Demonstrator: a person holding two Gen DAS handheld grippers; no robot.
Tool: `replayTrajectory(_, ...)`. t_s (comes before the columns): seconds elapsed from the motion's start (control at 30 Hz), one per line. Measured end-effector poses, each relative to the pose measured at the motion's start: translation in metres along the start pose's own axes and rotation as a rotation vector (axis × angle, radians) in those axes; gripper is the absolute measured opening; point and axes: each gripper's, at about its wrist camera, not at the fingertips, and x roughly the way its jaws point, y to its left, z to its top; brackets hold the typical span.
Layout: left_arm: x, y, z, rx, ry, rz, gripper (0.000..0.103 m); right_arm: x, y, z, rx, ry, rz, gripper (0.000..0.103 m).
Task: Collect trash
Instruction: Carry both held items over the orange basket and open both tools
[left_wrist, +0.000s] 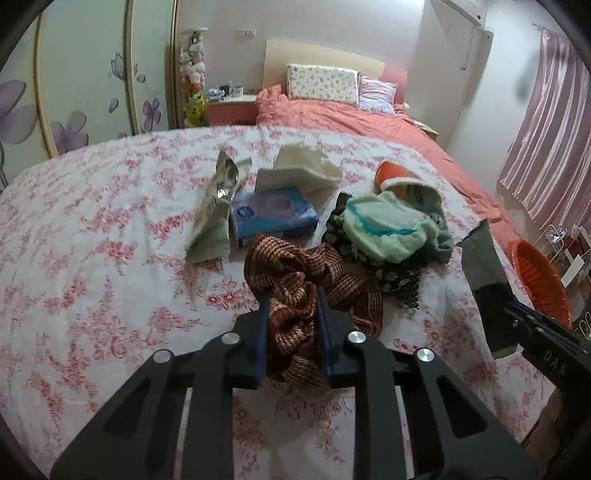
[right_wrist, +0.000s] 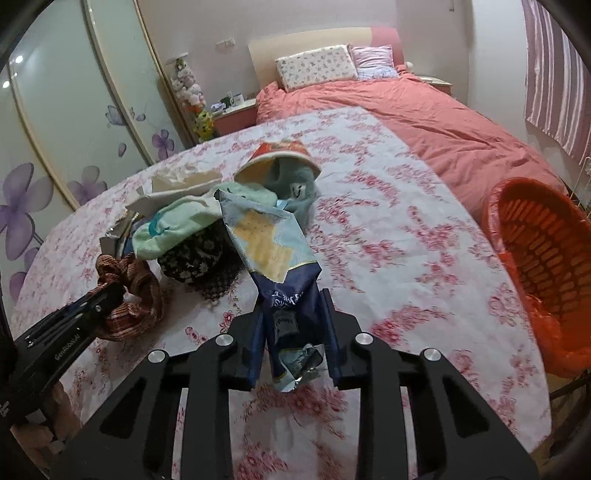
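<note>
The right gripper (right_wrist: 293, 314) is clamped on a cracker bag (right_wrist: 271, 251) (print unreadable). The left gripper (left_wrist: 291, 314), marked "GenRobot.AI", pinches a brown knit cloth (left_wrist: 310, 280) near the bed's (left_wrist: 92, 240) front edge.

bare floral cloth (right_wrist: 424, 258) lies open toward the orange basket (right_wrist: 535, 236); the clothes pile (right_wrist: 192, 236) crowds the left.

My left gripper (left_wrist: 291, 306) reaches forward and slightly down, its blue fingers (left_wrist: 263, 325) pressed into the brown scarf (left_wrist: 314, 273) from both sides. My right gripper (right_wrist: 293, 314) is off to the right of it, also angled forward, fingers (right_wrist: 330, 325) clamped on the crumpled snack bag (right_wrist: 273, 251).
</note>
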Motion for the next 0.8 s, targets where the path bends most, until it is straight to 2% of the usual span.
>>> replayTrajectory(0.2,-0.031,-0.002,0.007,-0.002,-0.049,-0.018,0.022,-0.022,-0.009,0.002,0.015,-0.045,0.003,0.027)
replayTrajectory(0.4,-0.070,-0.024,0.017,0.017,-0.123,-0.056,0.022,-0.051,-0.020,0.005,0.035,-0.116,-0.001,0.027)
replayTrajectory(0.63,-0.102,-0.069,0.022,0.061,-0.178,-0.141,0.022,-0.082,-0.045,0.003,0.071,-0.197,-0.029,0.027)
replayTrajectory(0.8,-0.110,-0.107,0.026,0.101,-0.194,-0.215,0.022,-0.101,-0.072,0.002,0.104,-0.250,-0.094,0.027)
